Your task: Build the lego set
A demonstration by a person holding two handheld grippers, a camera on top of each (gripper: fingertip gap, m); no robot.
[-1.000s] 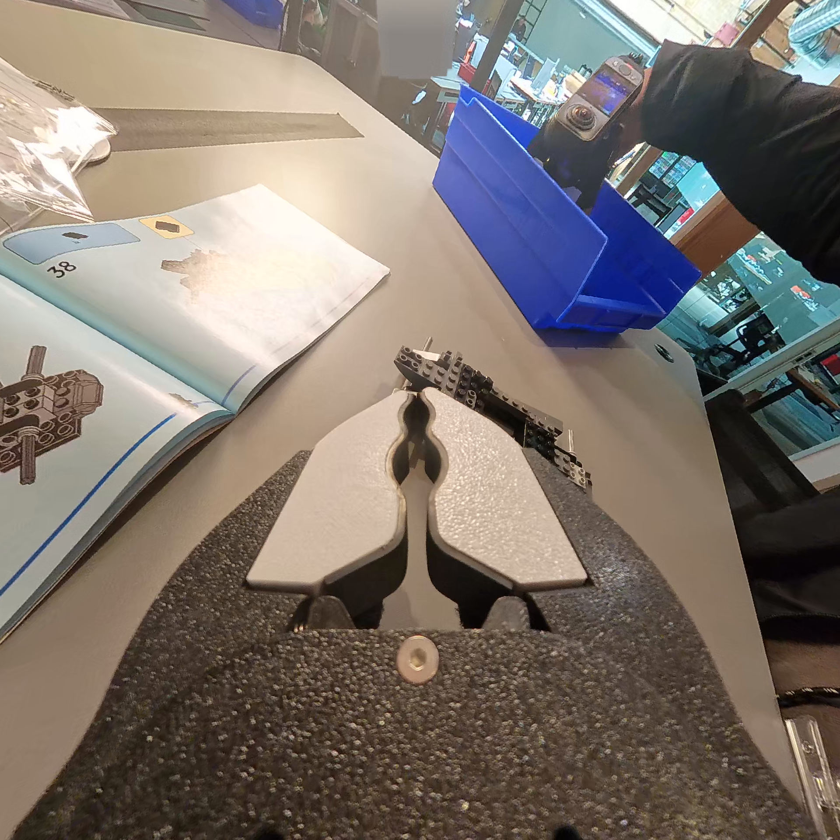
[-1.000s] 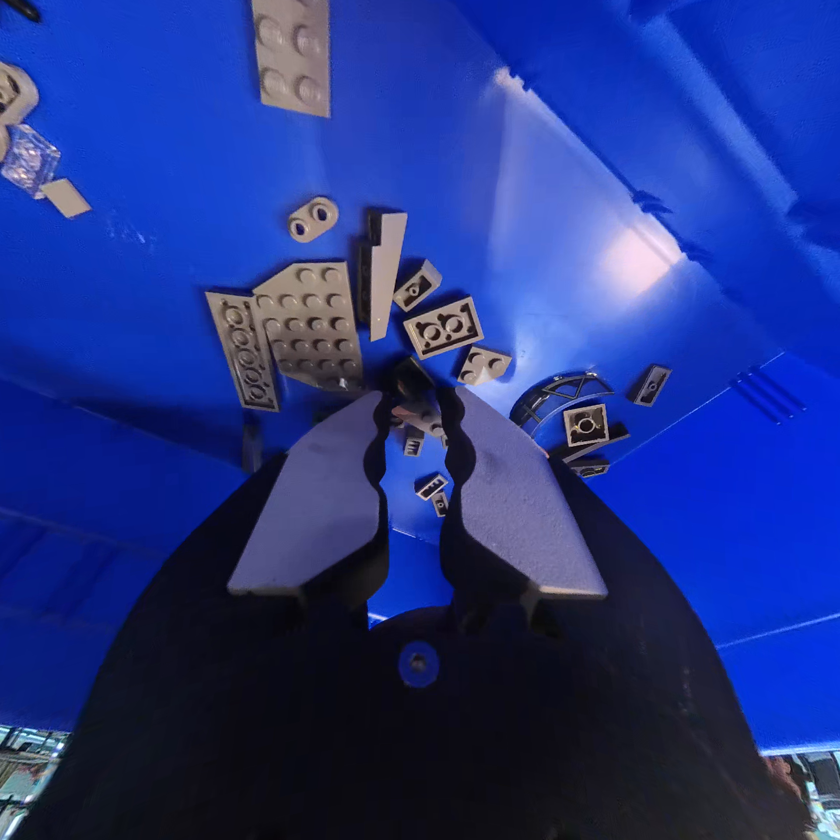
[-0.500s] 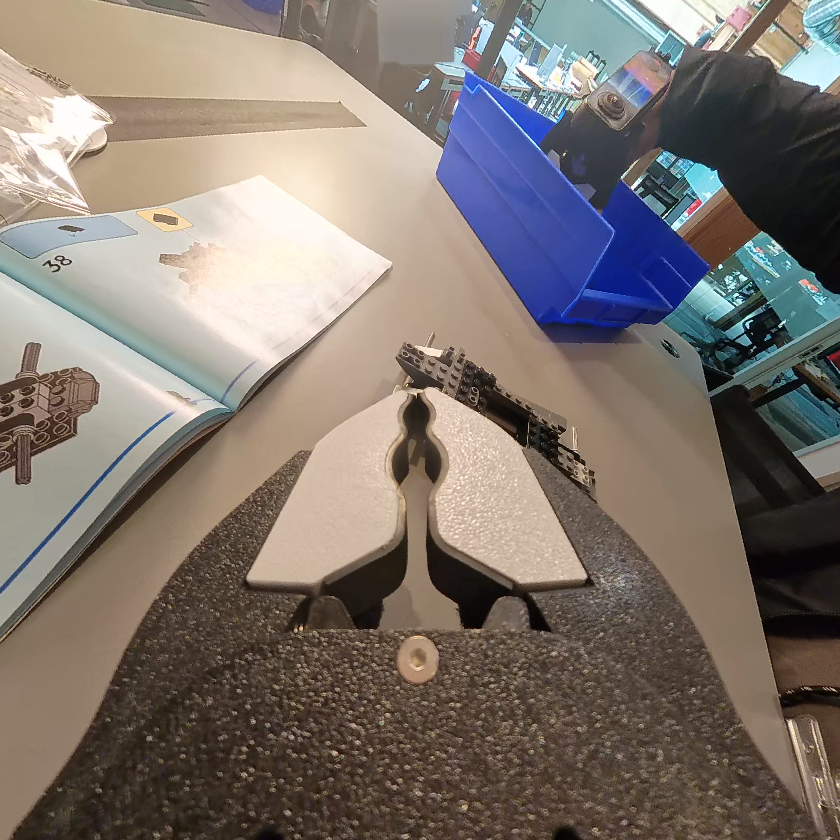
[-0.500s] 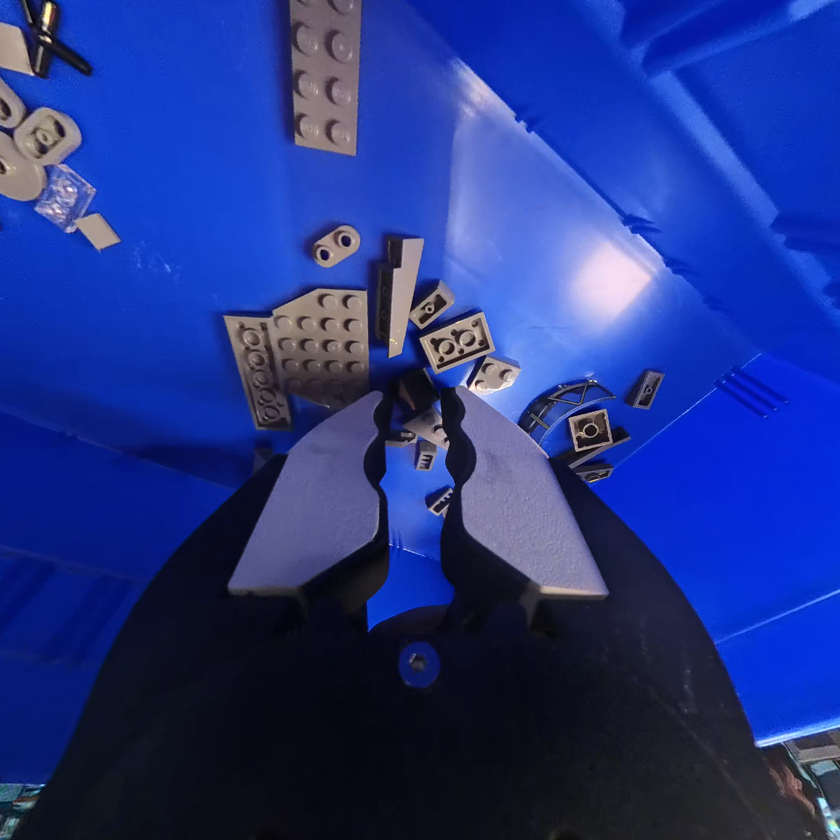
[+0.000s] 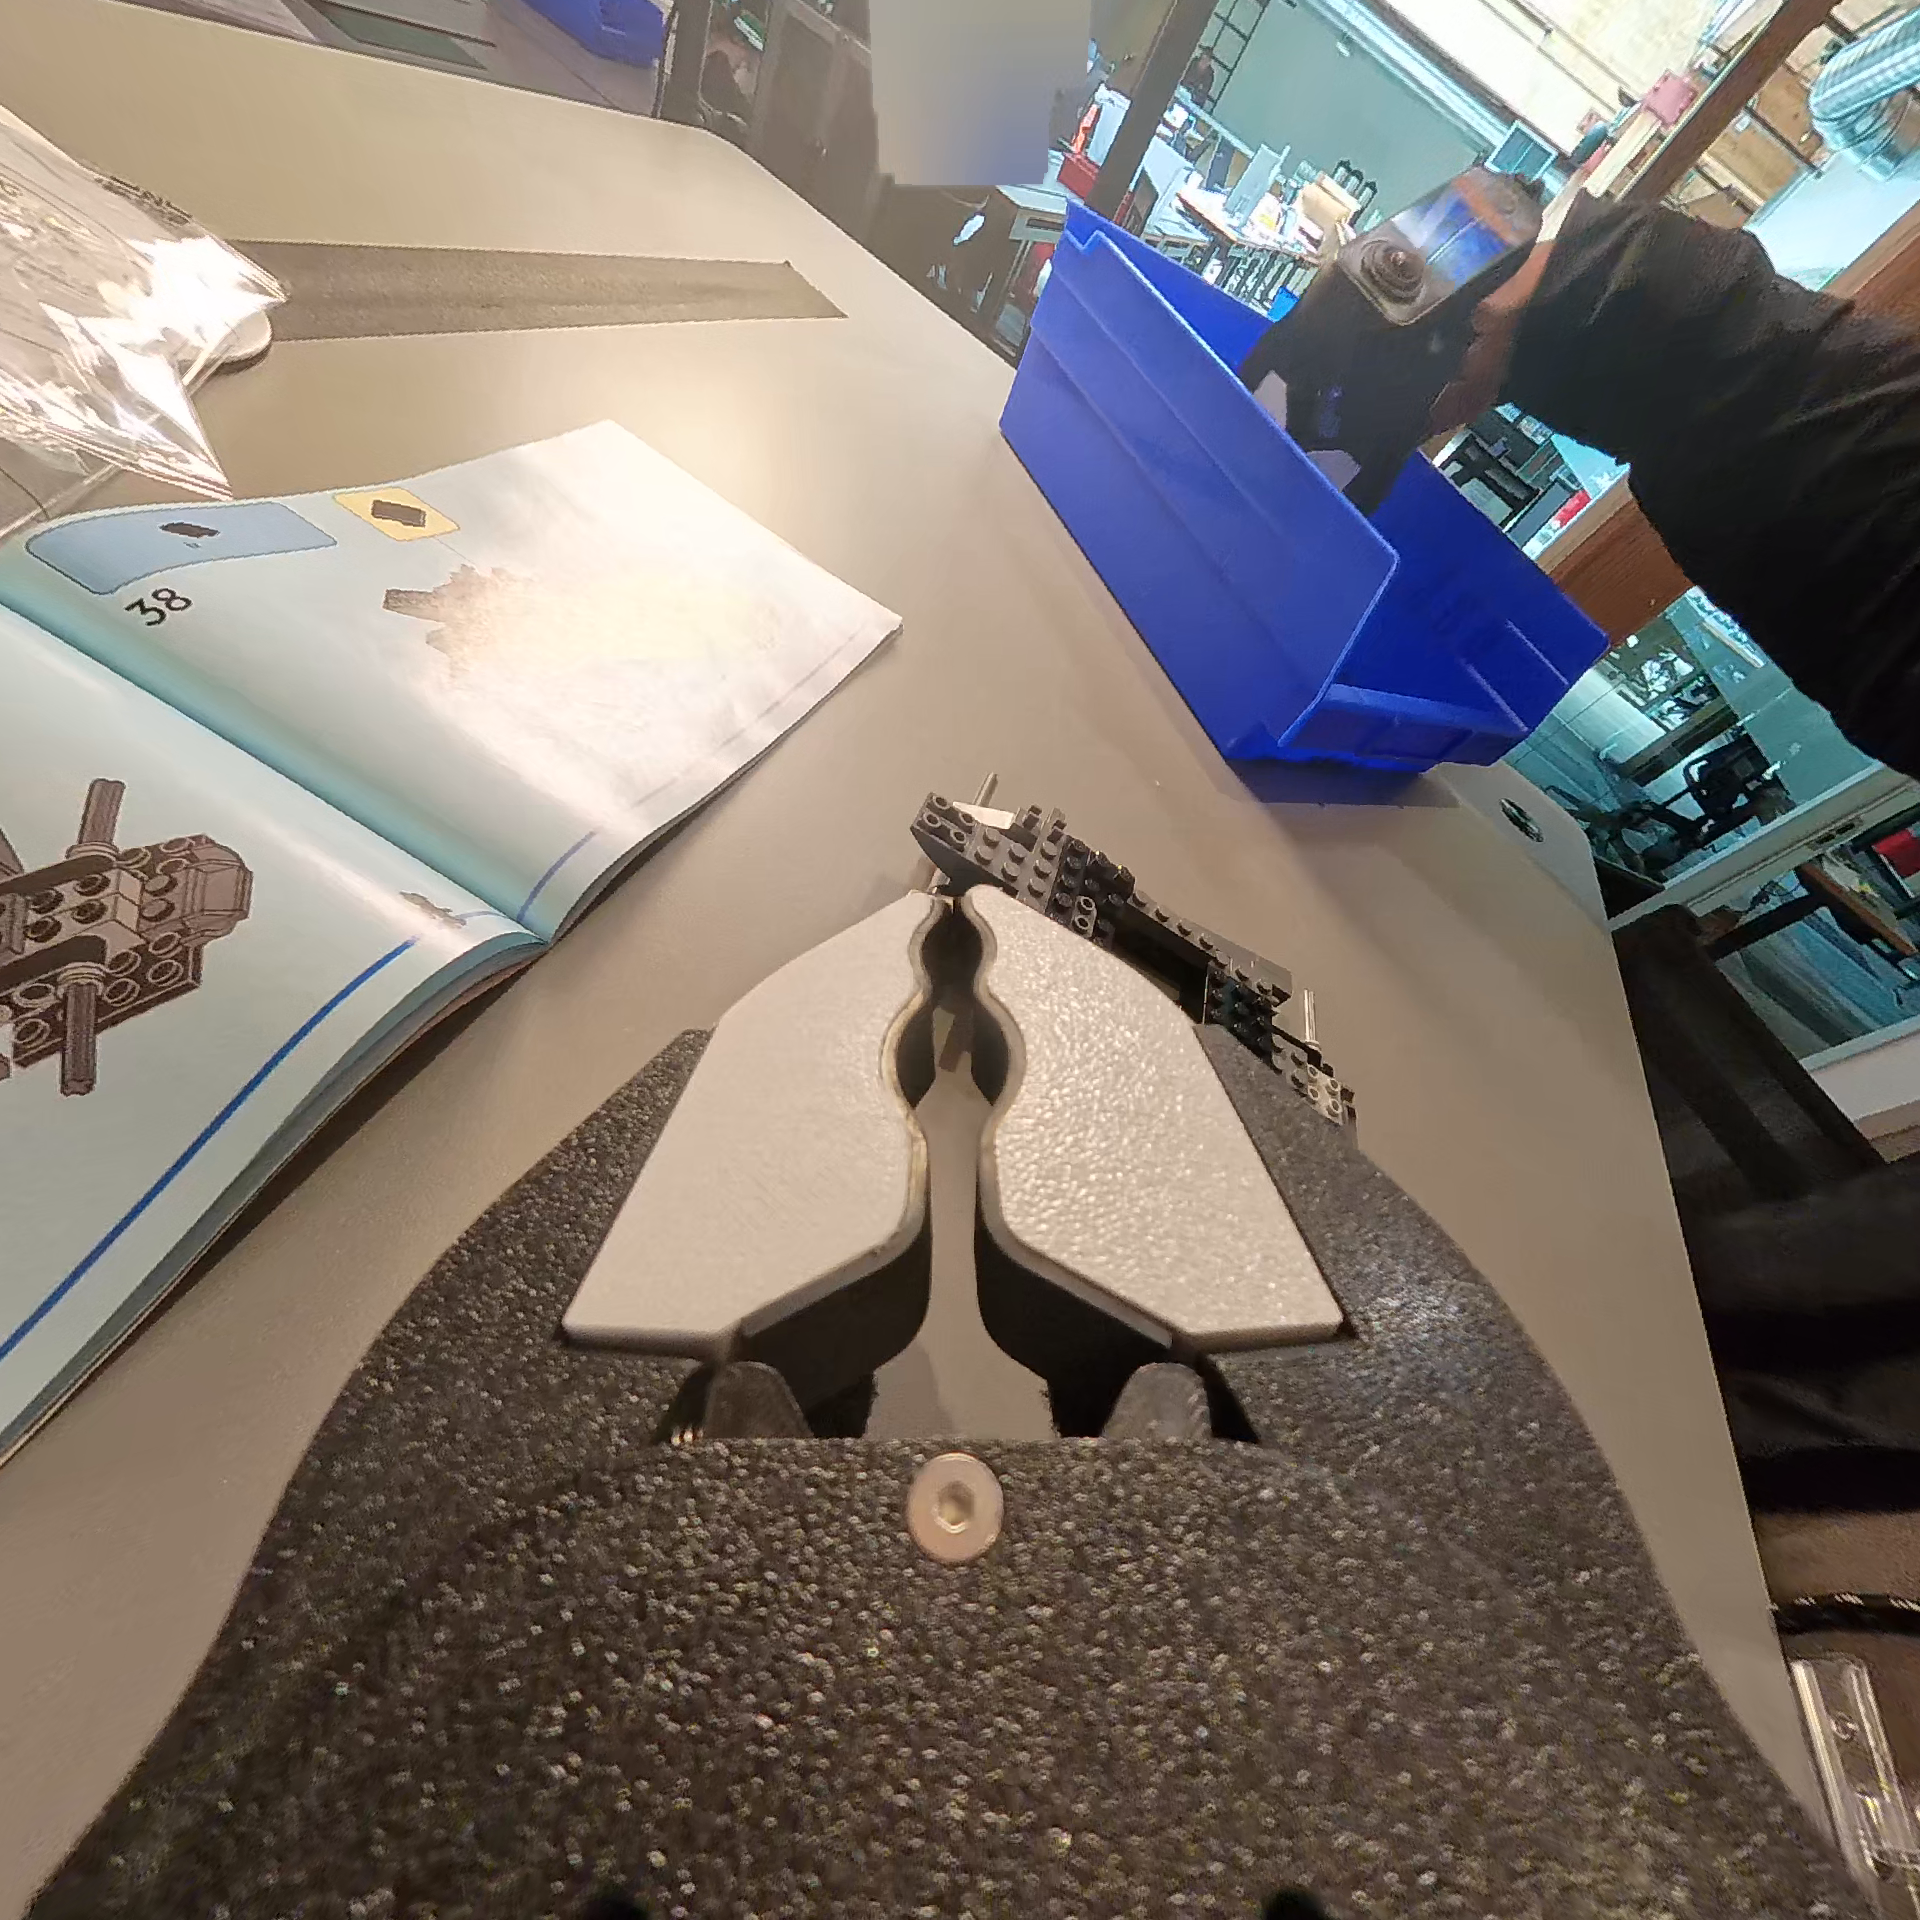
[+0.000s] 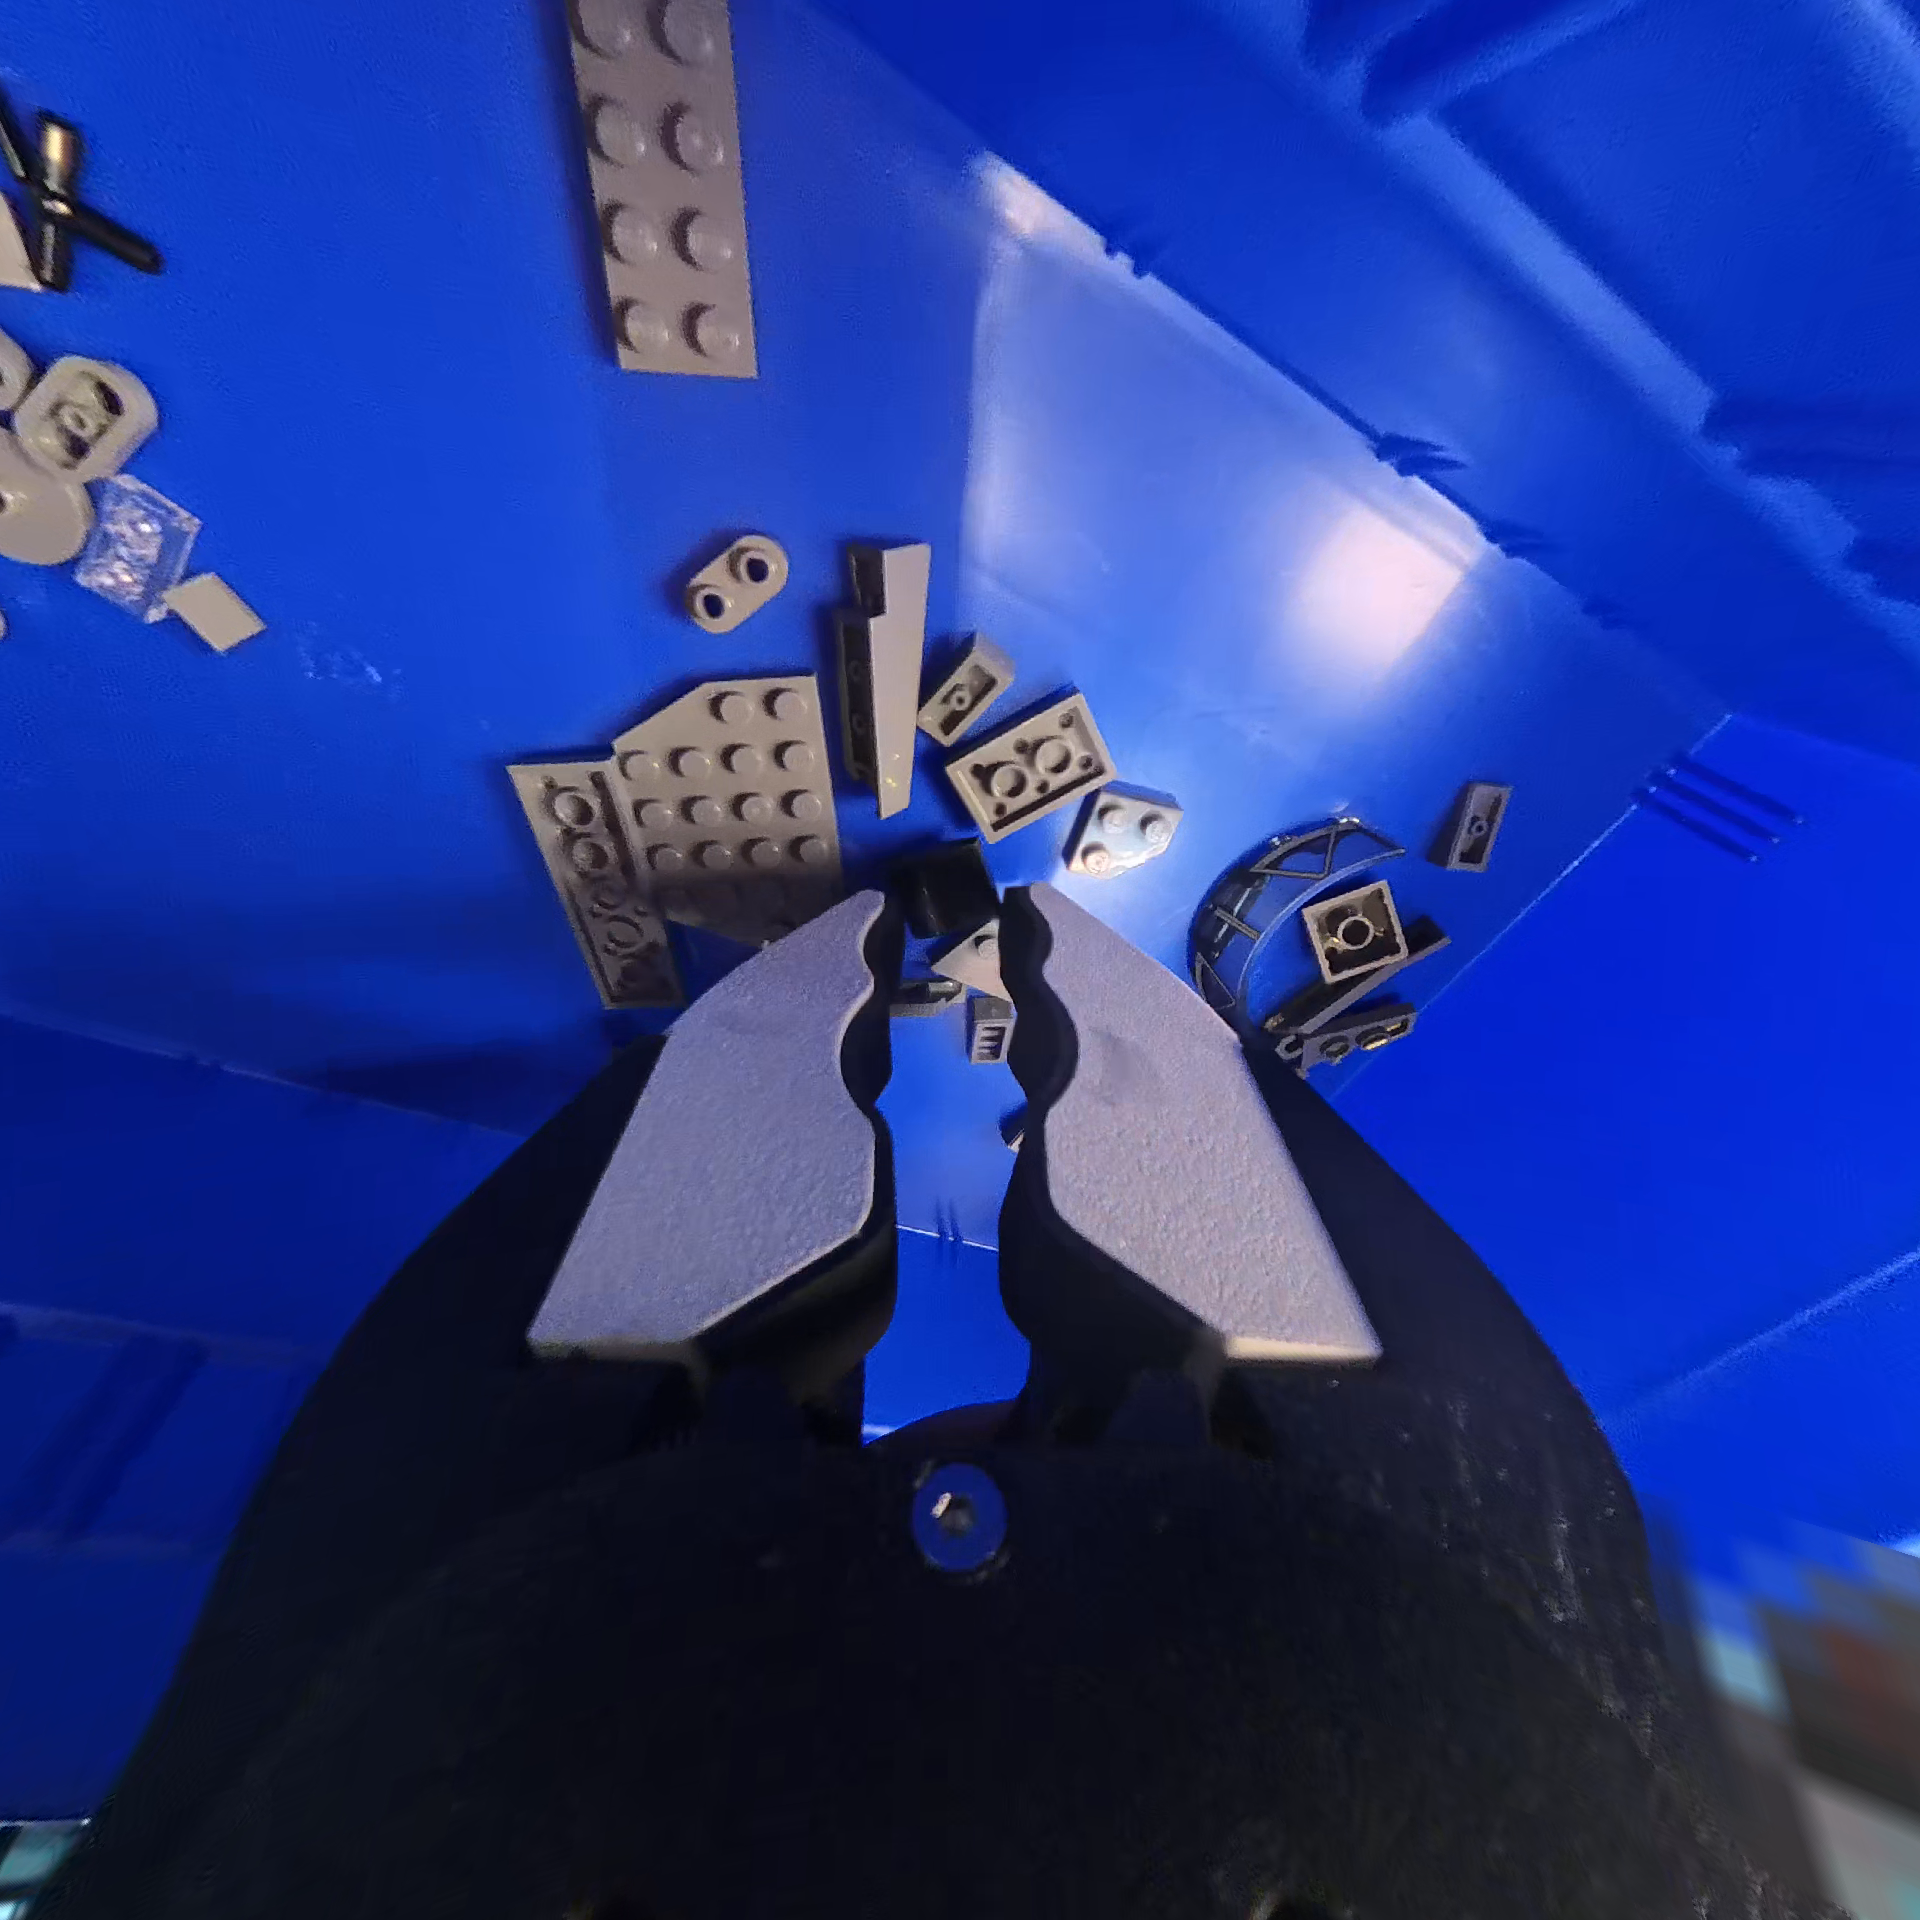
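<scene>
The left gripper (image 5: pixel 951 909) is clenched on a thin pin at the near end of a black brick model (image 5: pixel 1101 914), pinning it to the grey table (image 5: pixel 1039 540). A booklet (image 5: pixel 436 665) lies open beside it, readable. The right gripper (image 6: pixel 940 914) reaches into the blue bin (image 6: pixel 1351 520) near the far edge, jaws parted around a small black piece (image 6: pixel 945 883) among grey plates (image 6: pixel 727 790); contact can't be told. A workshop lies beyond.

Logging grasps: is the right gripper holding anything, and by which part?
The right gripper straddles a small black piece in the blue bin; whether its jaws grip it cannot be told.
</scene>
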